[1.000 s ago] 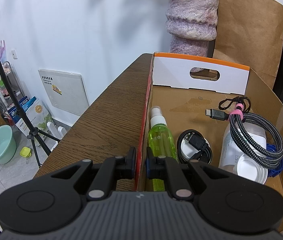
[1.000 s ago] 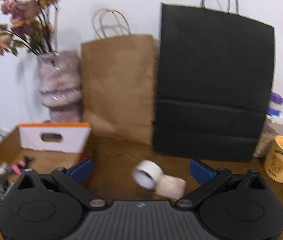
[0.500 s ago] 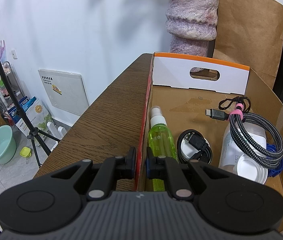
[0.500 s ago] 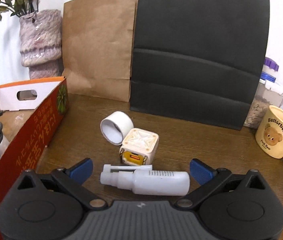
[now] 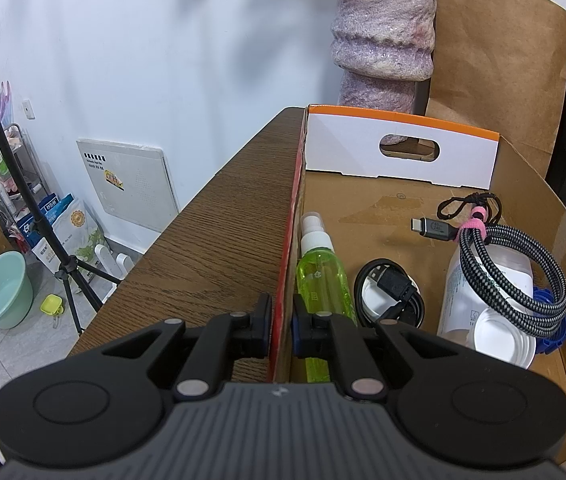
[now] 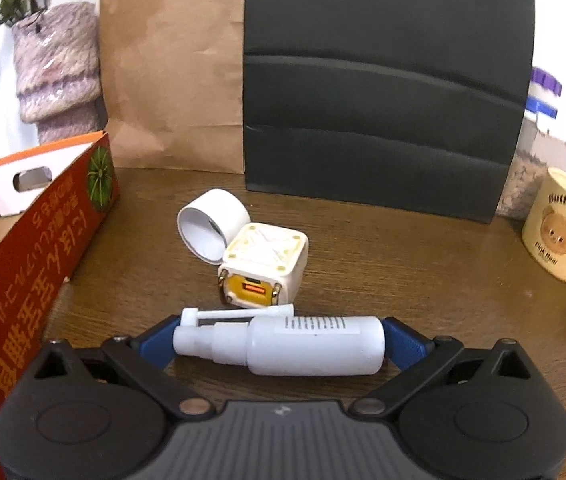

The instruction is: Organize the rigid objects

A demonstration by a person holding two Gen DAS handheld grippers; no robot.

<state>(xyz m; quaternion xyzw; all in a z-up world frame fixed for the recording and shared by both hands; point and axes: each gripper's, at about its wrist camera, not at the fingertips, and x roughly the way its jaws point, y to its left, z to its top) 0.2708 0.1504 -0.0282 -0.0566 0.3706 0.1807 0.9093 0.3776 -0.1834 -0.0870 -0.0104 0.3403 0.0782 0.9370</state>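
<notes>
My left gripper [image 5: 281, 322] is shut on the left wall of the cardboard box [image 5: 283, 312], one finger outside and one inside. The box holds a green spray bottle [image 5: 321, 276], a black cable coil [image 5: 391, 292], a braided cable [image 5: 523, 276] and a white bottle [image 5: 483, 304]. My right gripper [image 6: 279, 344] is open, low over the table, with a white spray bottle [image 6: 299, 344] lying crosswise between its blue fingertips [image 6: 403, 344]. Just beyond lie a cream cube charger [image 6: 263, 268] and a white tape roll [image 6: 211, 230].
The box's red outer wall [image 6: 43, 280] stands left of my right gripper. A brown paper bag [image 6: 171, 72], a black bag [image 6: 383, 92] and a purple vase [image 6: 55, 68] line the back. A bear mug [image 6: 559, 228] sits at the right. The table's left edge [image 5: 187, 216] drops to the floor.
My right gripper has tilted down and moved forward, so the white spray bottle now lies between its fingers. The left gripper has not moved.
</notes>
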